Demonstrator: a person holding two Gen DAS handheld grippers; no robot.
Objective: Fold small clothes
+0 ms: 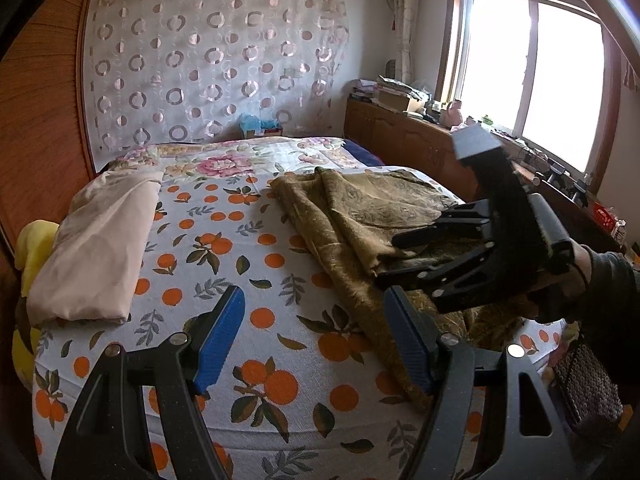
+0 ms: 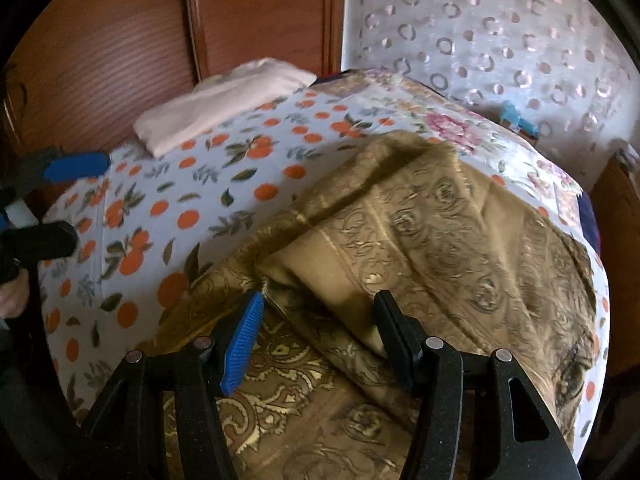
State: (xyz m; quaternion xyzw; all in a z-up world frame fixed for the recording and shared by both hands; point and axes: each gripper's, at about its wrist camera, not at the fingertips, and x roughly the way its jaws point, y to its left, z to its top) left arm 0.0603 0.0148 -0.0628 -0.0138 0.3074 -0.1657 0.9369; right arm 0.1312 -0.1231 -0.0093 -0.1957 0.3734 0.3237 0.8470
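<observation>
An olive-gold patterned cloth (image 1: pixel 360 216) lies crumpled on the right half of the bed; it fills the right wrist view (image 2: pixel 440 232). My left gripper (image 1: pixel 316 320) is open and empty, above the orange-print sheet just left of the cloth's near edge. My right gripper (image 2: pixel 320 316) is open, its jaws on either side of a raised fold of the cloth, not closed on it. It also shows in the left wrist view (image 1: pixel 388 258), low over the cloth. The left gripper's blue pad shows at the left of the right wrist view (image 2: pixel 76 166).
A folded cream garment (image 1: pixel 100 248) lies at the bed's left side, also in the right wrist view (image 2: pixel 224 100). A yellow item (image 1: pixel 34 248) sits at the left edge. A wooden wardrobe (image 1: pixel 40 128) stands left; a cluttered wooden cabinet (image 1: pixel 400 136) stands under the window.
</observation>
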